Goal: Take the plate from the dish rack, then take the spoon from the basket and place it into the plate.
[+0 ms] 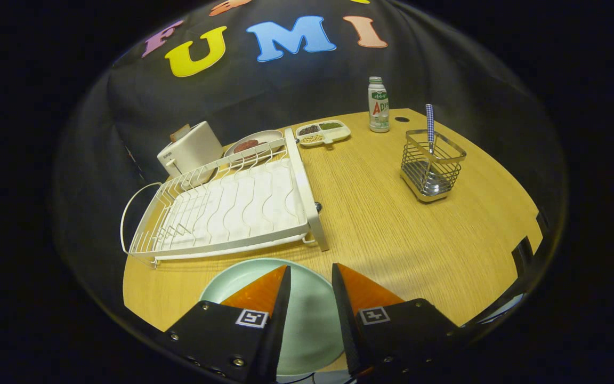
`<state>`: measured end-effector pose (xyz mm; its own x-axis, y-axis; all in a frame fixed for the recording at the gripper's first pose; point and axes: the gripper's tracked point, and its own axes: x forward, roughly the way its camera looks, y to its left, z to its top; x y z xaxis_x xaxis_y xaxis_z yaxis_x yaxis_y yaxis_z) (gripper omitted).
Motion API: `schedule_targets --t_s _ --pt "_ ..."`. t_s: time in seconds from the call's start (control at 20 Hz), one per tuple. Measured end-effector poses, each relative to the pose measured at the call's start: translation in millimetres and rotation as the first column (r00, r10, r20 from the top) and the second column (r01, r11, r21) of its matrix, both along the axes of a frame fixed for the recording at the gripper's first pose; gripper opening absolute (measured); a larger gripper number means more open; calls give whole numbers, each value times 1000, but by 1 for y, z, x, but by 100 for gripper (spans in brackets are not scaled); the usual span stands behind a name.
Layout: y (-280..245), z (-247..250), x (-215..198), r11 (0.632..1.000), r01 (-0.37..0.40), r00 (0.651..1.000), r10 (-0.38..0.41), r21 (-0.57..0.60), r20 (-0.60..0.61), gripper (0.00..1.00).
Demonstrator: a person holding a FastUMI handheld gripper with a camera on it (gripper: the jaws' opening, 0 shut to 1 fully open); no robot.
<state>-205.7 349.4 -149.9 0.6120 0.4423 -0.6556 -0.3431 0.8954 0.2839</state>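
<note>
I see the plate (307, 320) lying flat on the wooden tabletop (392, 234), just in front of the dish rack (227, 208). It is pale mint green, round, smooth and glossy, with a shallow raised rim; nothing lies in it. My gripper (309, 277) hangs above it with the fingers apart, and the plate's surface shows through the gap between them. I cannot tell whether either finger touches the plate; they are not clamped on anything.

The dish rack is white wire with a white drip tray, no dishes in it. Well beyond the fingers, off to the right, a square wire basket (432, 165) stands upright on the tabletop. The spoon (430, 125) stands in it, bowl down, its blue-and-white checked handle sticking up past the rim.

Behind the rack I note a white toaster (190, 148), a plate of food (253, 143), a divided snack tray (323, 132), and a small bottle (378, 104) standing upright.
</note>
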Motion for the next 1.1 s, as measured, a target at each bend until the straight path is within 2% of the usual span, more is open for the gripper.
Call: schedule_targets --t_s 0.3,0.55,0.85,1.1 --pt "-39 49 53 989 151 982 -150 5 112 47" --pt "-83 79 131 946 324 928 -317 -4 198 48" --pt "-124 76 213 878 478 862 -472 14 184 48" --pt "-139 50 265 853 521 846 -511 -28 153 48"
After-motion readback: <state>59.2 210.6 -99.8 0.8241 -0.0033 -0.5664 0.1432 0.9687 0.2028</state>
